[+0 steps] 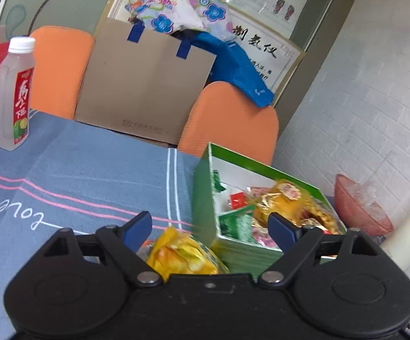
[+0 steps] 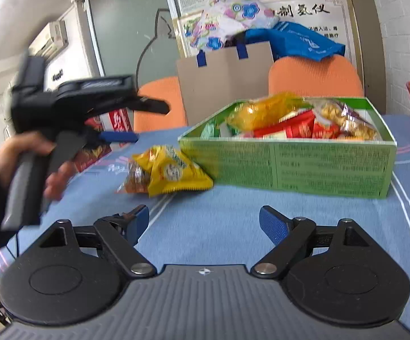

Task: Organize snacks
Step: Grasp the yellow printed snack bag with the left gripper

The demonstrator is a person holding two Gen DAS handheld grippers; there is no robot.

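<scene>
- The left gripper (image 1: 209, 226) has its jaws spread wide with nothing pinched; its blue pads (image 1: 138, 225) stand apart above the table.
- Seen from the right wrist, the left gripper is blurred at the left of the view, held in a person's hand (image 2: 27, 153) above the blue tablecloth (image 2: 233, 212).
- The right gripper (image 2: 205, 223) is also spread wide and empty, hovering over bare cloth.
- A yellow snack packet (image 2: 170, 171) lies flat on the tablecloth, just beside the left end of the green box (image 2: 304, 164); whether it touches the box cannot be told.
- In the left wrist view that yellow snack packet (image 1: 183, 255) sits low between the spread fingers, untouched by them.
- The green box (image 1: 202, 192) is open-topped and filled with snacks: an orange-yellow bag (image 2: 261, 110), red packets (image 2: 298, 129), a clear bag of puffed pieces (image 2: 343, 119) and small green packets (image 1: 239, 225).
- A drink bottle (image 1: 15, 93) with a white cap stands upright at the far left of the table, well apart from the box.
- Behind the table are two orange chairs (image 1: 233, 119) and a brown paper bag (image 1: 145, 85).
</scene>
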